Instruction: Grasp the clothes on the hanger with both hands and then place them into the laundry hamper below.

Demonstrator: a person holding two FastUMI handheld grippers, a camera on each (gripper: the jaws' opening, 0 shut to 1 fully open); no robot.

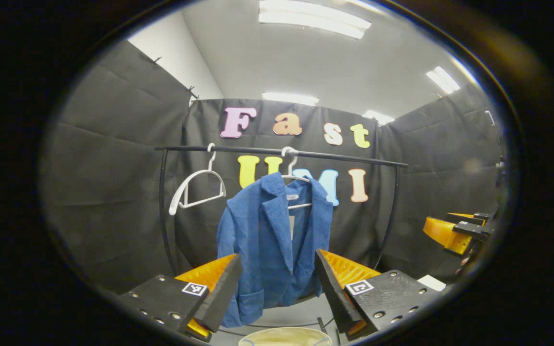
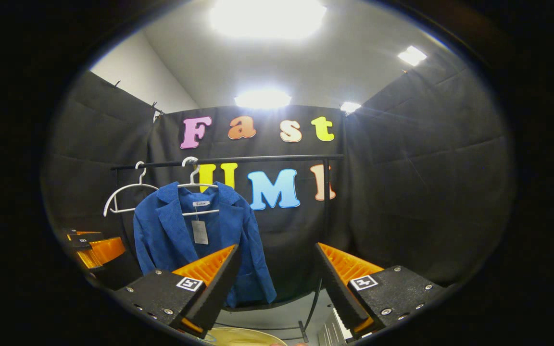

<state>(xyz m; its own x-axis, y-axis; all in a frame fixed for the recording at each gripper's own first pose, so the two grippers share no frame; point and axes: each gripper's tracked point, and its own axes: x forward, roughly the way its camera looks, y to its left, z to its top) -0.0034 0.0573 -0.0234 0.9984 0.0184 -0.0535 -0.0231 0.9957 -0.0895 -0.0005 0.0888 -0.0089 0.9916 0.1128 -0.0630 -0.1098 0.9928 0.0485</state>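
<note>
My left gripper (image 1: 277,283) has its fingers spread wide with nothing between them, and my right gripper (image 2: 277,283) is just as wide and just as empty. Looking out along the left one, the blue jacket (image 1: 274,240) hangs straight ahead, framed in the gap between the fingers but well apart from them; along the right one the same jacket (image 2: 200,240) sits off to the left of the fingers, so I judge my left hand to be the better lined up and the right to need a swing leftward. The jacket hangs on a white hanger (image 2: 195,192) from the black rail (image 1: 282,153), its long axis running straight down, front open, a tag at the collar. An empty hanger (image 1: 197,187) hangs beside it. Below, just under my fingers, a pale curved rim (image 1: 284,336) shows, which I take for the laundry hamper. Nothing is grasped yet; the reach forward comes first.
</note>
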